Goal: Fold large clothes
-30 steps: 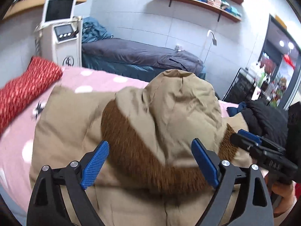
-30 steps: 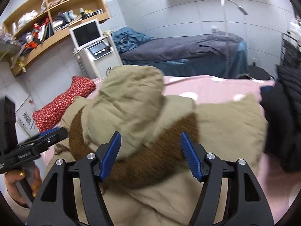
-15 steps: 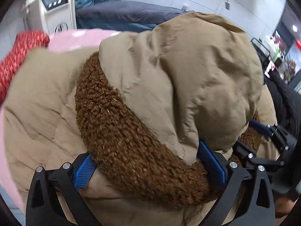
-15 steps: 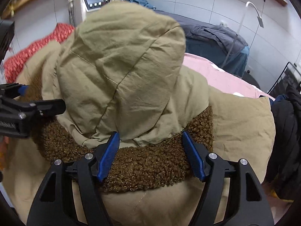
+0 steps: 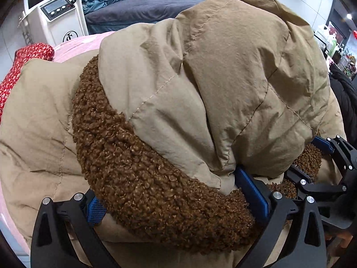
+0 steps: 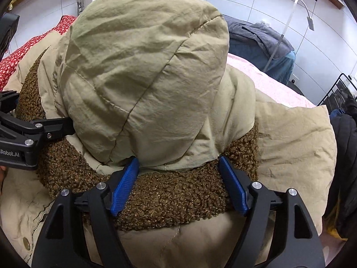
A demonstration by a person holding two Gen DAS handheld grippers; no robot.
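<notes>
A tan hooded coat [image 5: 223,67] lies on a pink bed, its hood puffed up over a brown fleece collar [image 5: 133,167]. My left gripper [image 5: 169,192] is open wide and straddles the left part of the collar, its blue pads on either side of the fleece. In the right wrist view, the jaws of my right gripper [image 6: 178,160] are opening, with the collar [image 6: 178,196] between them just under the hood [image 6: 145,67]. Each gripper shows at the edge of the other's view: the right gripper [image 5: 323,156] and the left gripper [image 6: 44,129].
A red patterned cushion [image 5: 24,58] lies at the left on the pink bedcover [image 5: 78,44]. Behind stand a white machine with a screen [image 5: 55,15] and a dark treatment bed [image 5: 145,9]. A black garment [image 6: 345,145] sits at the right, near a wire rack [image 6: 339,89].
Both grippers have come down and tilted toward the coat, so hood and collar now fill both views. Their jaws have widened and now straddle the fleece collar.
</notes>
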